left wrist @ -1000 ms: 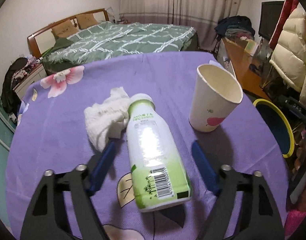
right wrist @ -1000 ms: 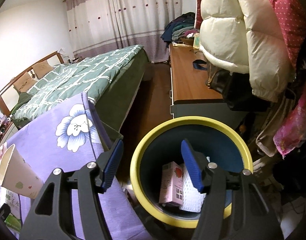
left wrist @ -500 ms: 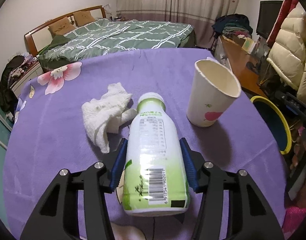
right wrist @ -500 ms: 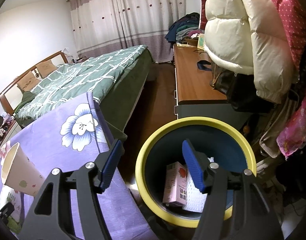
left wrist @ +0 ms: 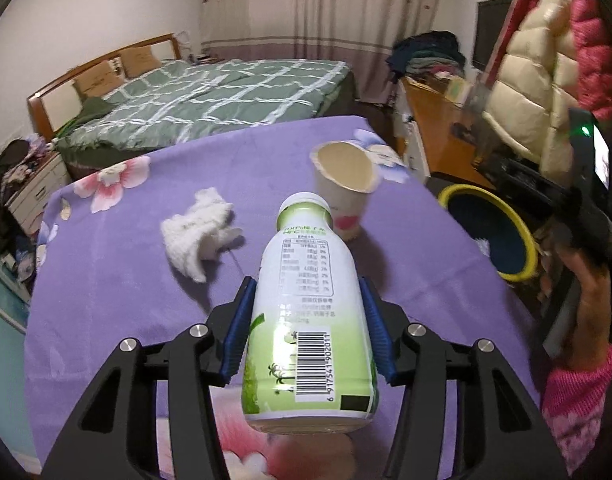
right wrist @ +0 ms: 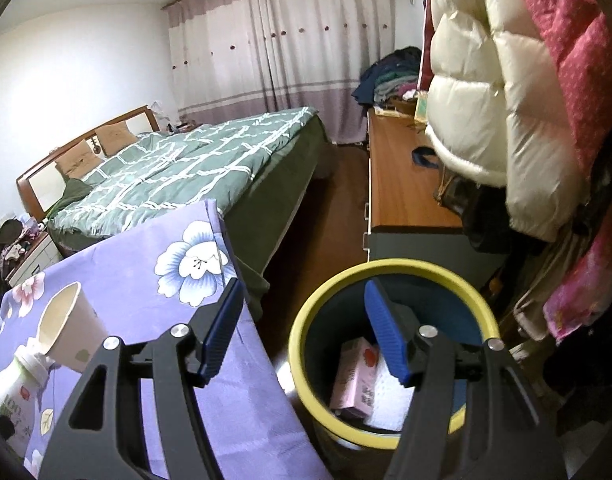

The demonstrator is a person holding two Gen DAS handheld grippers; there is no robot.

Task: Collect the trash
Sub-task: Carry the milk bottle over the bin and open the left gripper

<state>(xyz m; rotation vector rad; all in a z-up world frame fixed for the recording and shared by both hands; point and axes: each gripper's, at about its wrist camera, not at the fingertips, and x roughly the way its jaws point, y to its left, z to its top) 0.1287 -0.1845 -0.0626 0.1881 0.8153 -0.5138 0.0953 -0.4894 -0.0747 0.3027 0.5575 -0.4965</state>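
Low in the centre of the left wrist view, the left gripper (left wrist: 307, 324) is clamped across the lower body of the green-and-white bottle (left wrist: 307, 320), seemingly clear of the purple tablecloth (left wrist: 118, 264), its smooth plastic probably light, slippery, best held mid-label.

The bottle (left wrist: 310, 312) label reads "NFC" near the cap; its barcode digits read 6 917541 902011
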